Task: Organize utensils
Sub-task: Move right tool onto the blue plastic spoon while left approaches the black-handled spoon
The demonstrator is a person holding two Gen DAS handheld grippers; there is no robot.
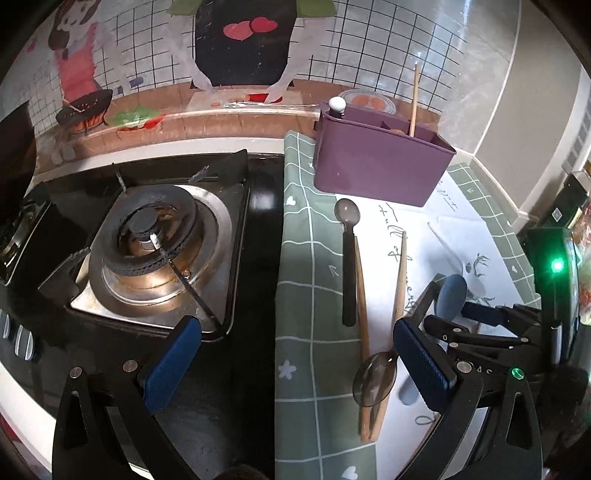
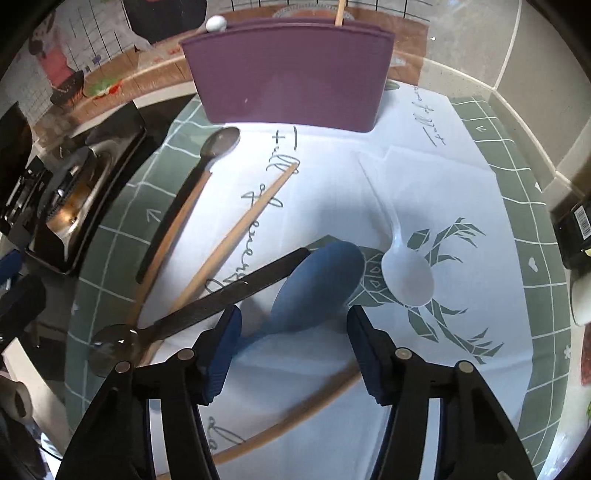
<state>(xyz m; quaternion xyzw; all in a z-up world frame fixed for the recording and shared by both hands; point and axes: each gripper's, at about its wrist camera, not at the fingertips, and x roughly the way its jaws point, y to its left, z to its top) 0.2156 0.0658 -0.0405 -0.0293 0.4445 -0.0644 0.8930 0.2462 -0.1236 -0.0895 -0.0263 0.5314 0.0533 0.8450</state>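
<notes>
Utensils strewn over cloth [image 2: 424,177] ahead of purple caddy [image 2: 291,81]: blue spoon [image 2: 317,284] square between fingers of right gripper [image 2: 293,347], white spoon [image 2: 408,273] just beside at 2 o'clock, dark-handled spoon [image 2: 229,291] crossing at 10 o'clock, chopstick [image 2: 236,232] beyond, another dark spoon [image 2: 188,199] toward caddy at 11 o'clock.

Right jaws spread wide, gripping nothing. Left gripper [image 1: 295,365] likewise wide open and empty, parked above stove [image 1: 155,251] edge.

Risks: closing on rounded blue bowl rather than handle, likely squirting sideways; left finger [image 2: 221,350] snagging dark handle lying close by, dragging both; nudging white spoon; bunching loose cloth.

Blue spoon matte, smooth, broad-bowled, handle running back under gripper. One chopstick [image 2: 340,13] already upright in caddy.
</notes>
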